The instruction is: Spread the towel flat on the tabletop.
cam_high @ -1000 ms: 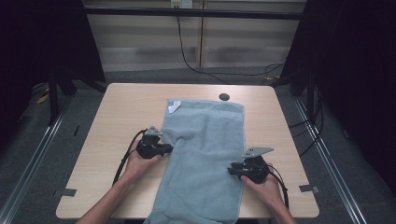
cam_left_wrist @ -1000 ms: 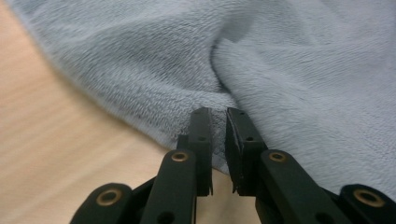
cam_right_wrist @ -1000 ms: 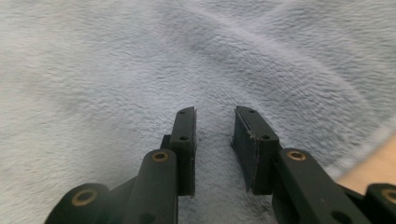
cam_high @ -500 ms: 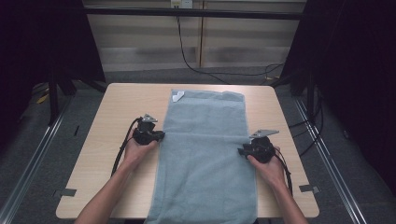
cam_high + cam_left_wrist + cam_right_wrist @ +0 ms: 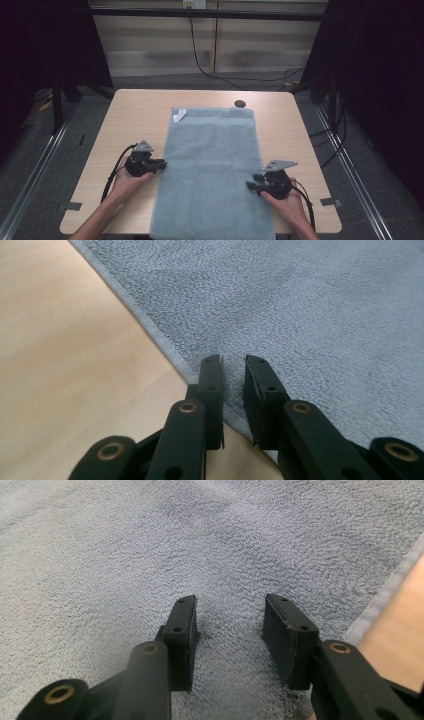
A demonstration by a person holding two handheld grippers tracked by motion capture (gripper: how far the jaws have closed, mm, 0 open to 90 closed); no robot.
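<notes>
Grey towel (image 5: pixel 212 170) spread flat along the middle of the counter (image 5: pixel 135 115), near end hanging over the near edge, a small white tag (image 5: pixel 179 115) folded up at the far left corner. Left hand-held gripper (image 5: pixel 161 165) at the towel's left edge, about midway along it, pointing right; in the left gripper view (image 5: pixel 233 361) jaws parted by a narrow gap, just been opening slightly, tips over the hem with nothing pinched between them. Right hand-held gripper (image 5: pixel 251 181) at the towel's right edge, nearer than the left one, pointing left; in the right gripper view (image 5: pixel 230 602) jaws standing moderately apart, just been opening, resting low over the terry cloth, which lies flat between them, not clamped. Strip of bare counter at the right of that view beyond the hem. Small dark disc (image 5: pixel 240 104) on the counter just beyond the towel's far right corner.
</notes>
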